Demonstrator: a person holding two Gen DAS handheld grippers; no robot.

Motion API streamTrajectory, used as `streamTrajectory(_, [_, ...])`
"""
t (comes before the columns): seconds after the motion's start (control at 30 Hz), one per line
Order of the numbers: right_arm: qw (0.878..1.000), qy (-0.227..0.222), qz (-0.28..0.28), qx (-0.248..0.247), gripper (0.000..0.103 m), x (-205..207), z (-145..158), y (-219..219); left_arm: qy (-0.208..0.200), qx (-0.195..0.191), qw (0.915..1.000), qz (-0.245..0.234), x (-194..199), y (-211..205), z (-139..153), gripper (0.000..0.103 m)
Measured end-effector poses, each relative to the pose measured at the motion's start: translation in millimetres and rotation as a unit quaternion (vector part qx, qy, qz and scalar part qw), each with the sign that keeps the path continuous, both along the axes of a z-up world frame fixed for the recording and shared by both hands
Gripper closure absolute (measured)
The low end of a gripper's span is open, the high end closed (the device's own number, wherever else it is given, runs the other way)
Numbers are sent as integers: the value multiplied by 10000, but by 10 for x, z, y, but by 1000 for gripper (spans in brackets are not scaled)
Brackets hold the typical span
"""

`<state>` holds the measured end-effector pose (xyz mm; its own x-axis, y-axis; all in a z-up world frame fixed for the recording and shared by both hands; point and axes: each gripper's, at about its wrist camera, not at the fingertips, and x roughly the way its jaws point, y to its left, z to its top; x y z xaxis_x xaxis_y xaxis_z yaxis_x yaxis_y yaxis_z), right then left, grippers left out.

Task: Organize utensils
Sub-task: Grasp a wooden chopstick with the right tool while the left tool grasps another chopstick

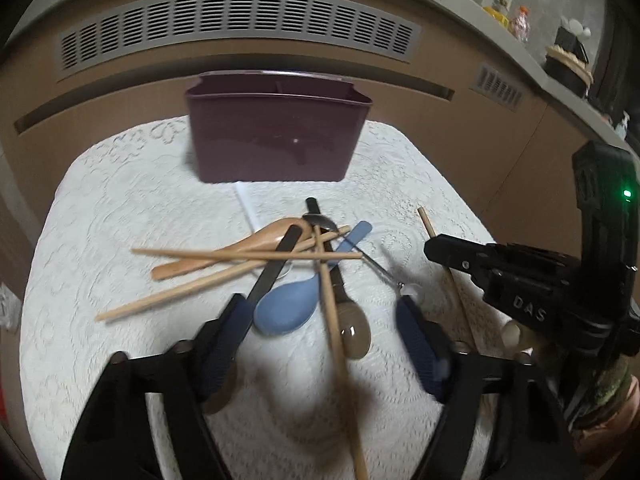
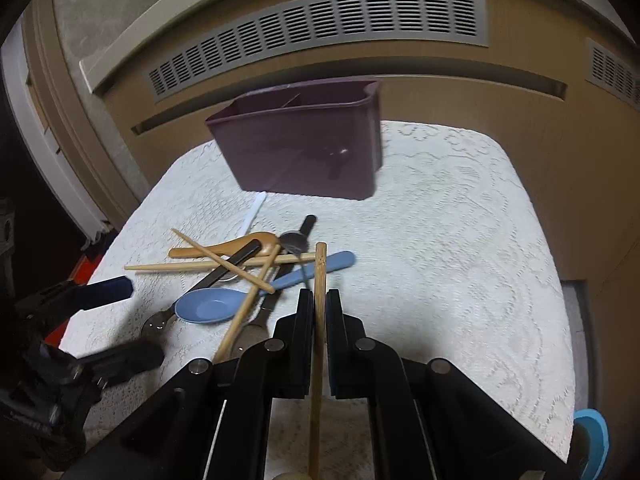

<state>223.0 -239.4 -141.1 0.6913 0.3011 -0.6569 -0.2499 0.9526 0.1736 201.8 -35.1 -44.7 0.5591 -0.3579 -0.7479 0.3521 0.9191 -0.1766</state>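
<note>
Wooden chopstick (image 2: 320, 280) clamped between the right gripper (image 2: 319, 300) fingers, off the pile.

Light, stiff and slick, it is best pinched mid-shaft. The left gripper (image 1: 324, 312) fingers stand half-wide around the blue spoon (image 1: 286, 312); beyond them the purple bin (image 1: 276, 140) waits on the lace-covered tabletop (image 1: 120, 208), a vented cabinet behind.

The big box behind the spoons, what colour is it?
Dark purple. The box shows best in the left wrist view.

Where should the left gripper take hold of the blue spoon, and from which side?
Grip the blue spoon by its handle near the bowl, from above. The bowl is too broad, and farther up, chopsticks cross the handle. The left gripper is open.
</note>
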Motion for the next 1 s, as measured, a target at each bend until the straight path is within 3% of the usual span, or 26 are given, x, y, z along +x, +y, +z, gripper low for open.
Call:
streamTrajectory(0.07, [9999, -7, -53, 96, 97, -16, -32, -78, 136, 187, 9997, -105, 85, -130, -58, 46])
streamTrajectory(0.13, [9998, -39, -73, 196, 97, -44, -60, -143, 362, 339, 9983, -306, 163, -264, -136, 63])
streamTrajectory(0.27, [9993, -36, -42, 357, 97, -63, -126, -189, 608, 702, 9949, -383, 304, -416, -264, 69])
streamTrajectory(0.53, [9988, 27, 58, 482, 96, -12, -206, -193, 967, 848, 9915, -188, 666, -499, -475, 77])
streamTrajectory(0.57, [9988, 36, 55, 480, 96, -10, -209, -192, 882, 885, 9920, -173, 675, -502, -480, 78])
streamTrajectory(0.63, [9989, 50, 55, 461, 96, -9, -207, -178, 793, 828, 9931, -247, 677, -511, -484, 91])
streamTrajectory(0.7, [9991, 44, 55, 429, 96, -23, -185, -162, 699, 732, 9945, -279, 629, -494, -449, 95])
streamTrajectory(1.0, [9997, -136, 105, 164, 96, -155, 97, 7, -200, 164, 9993, -264, 81, -164, 9, 95])
